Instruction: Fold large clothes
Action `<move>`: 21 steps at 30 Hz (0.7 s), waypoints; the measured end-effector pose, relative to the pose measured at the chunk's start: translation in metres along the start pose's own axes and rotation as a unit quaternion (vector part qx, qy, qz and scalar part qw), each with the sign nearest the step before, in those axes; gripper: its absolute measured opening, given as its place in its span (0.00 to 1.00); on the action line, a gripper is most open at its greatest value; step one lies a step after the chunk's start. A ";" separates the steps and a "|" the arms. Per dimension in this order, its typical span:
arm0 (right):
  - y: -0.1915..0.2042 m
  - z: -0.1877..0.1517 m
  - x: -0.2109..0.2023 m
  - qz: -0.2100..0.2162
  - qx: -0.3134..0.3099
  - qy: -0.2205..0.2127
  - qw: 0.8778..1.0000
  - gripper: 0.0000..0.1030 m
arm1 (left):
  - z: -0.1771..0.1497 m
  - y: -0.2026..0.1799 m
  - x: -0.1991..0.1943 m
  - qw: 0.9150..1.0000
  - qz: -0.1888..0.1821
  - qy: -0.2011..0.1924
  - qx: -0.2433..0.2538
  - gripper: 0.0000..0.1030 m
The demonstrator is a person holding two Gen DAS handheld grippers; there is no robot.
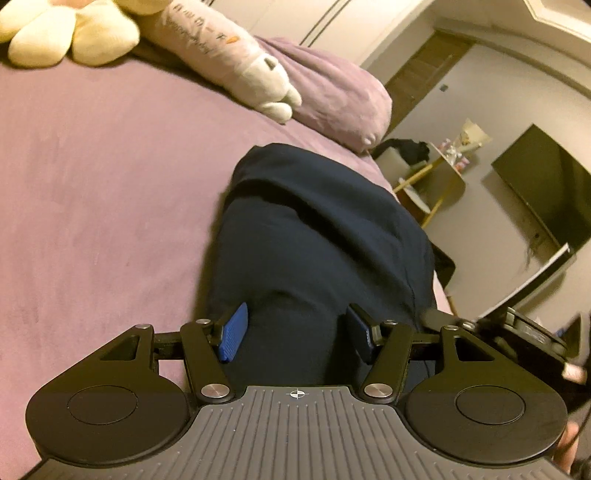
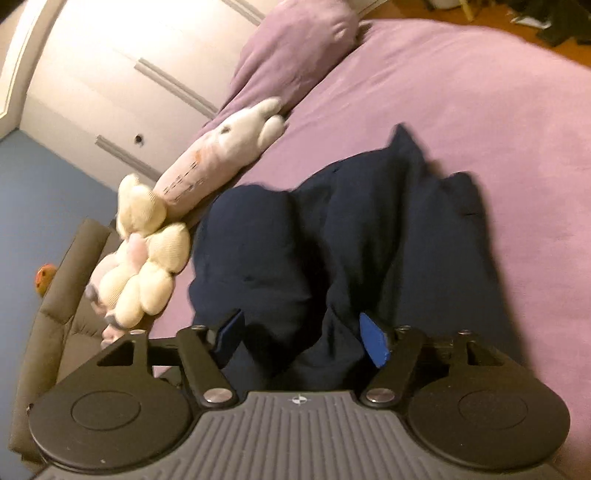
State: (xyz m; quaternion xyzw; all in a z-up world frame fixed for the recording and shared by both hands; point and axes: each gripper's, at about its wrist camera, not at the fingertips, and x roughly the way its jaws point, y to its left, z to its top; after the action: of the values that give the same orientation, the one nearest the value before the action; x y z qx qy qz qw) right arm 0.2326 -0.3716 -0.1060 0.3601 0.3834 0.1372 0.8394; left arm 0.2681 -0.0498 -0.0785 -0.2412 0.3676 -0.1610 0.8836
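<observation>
In the left wrist view, a purple bedsheet point(image 1: 92, 206) is spreading across the left and far part of the scene. At the far left a cream flower-shaped plush point(image 1: 66, 33) is lying on it, and just right of that a long pale pink plush toy point(image 1: 221, 55) is leaning against a purple pillow point(image 1: 332, 96). The dark navy garment point(image 1: 317, 236) is lying bunched on the near right part of the bed, close to its edge. The left gripper point(image 1: 295, 332) is hovering over the garment's near end with its jaws standing apart; the blue pads point(image 1: 232, 332) are not pressing on the cloth that is showing between them. Further right, beyond the bed, a small side table point(image 1: 439, 181) and a dark wall screen point(image 1: 546, 188) are standing.

In the right wrist view, a brown chair point(image 2: 59, 295) is sitting at the left, then both plush toys, then the garment in the middle of the bed. The right gripper point(image 2: 303, 336) is sitting low over the garment's near folds, jaws spread wide, the fabric lying loose between them with neither pad clamping it. The frame is slightly blurred.
</observation>
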 end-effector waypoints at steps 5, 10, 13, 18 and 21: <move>0.014 -0.004 0.002 -0.037 -0.047 0.006 0.998 0.81 | 0.002 0.007 -0.004 1.000 -0.010 0.005 -0.010 0.61; -0.002 -0.012 -0.018 -0.051 -0.026 -0.002 0.998 0.81 | 0.000 0.007 -0.002 1.000 -0.010 0.000 -0.011 0.62; -0.006 -0.012 -0.008 -0.021 0.003 0.003 1.000 0.81 | 0.000 0.006 -0.002 1.000 -0.008 -0.002 -0.010 0.62; 0.027 -0.012 0.017 -0.043 -0.073 -0.003 0.996 0.42 | 0.002 0.003 -0.003 1.000 -0.001 0.002 -0.006 0.62; 0.064 -0.018 0.007 -0.095 -0.178 -0.042 0.979 0.21 | 0.002 -0.012 -0.010 1.000 -0.016 -0.003 0.012 0.60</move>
State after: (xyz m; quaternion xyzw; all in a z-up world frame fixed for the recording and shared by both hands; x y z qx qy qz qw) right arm 0.2269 -0.3148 -0.0722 0.1725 0.3495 0.1079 0.9146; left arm 0.2613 -0.0543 -0.0656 -0.2370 0.3594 -0.1785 0.8848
